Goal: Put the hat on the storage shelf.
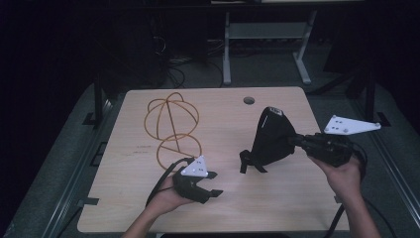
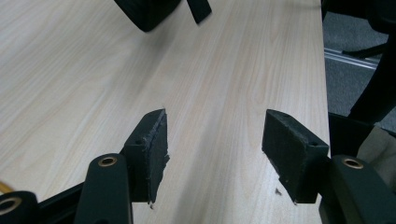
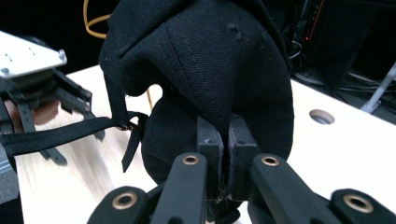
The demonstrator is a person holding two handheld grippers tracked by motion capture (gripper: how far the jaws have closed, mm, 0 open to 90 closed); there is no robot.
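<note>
Right claw tight on black cap, above table.

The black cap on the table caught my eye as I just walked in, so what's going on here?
A person works at a wooden table with a gripper in each hand. The right gripper is shut on the fabric of a black cap, holding it up with its strap hanging loose. The left gripper is open over bare tabletop, holding nothing. An orange wire frame sits untouched at the table's far left.

High view looks down on the table; both gripper views sit close above it, sharing its wood top.
</note>
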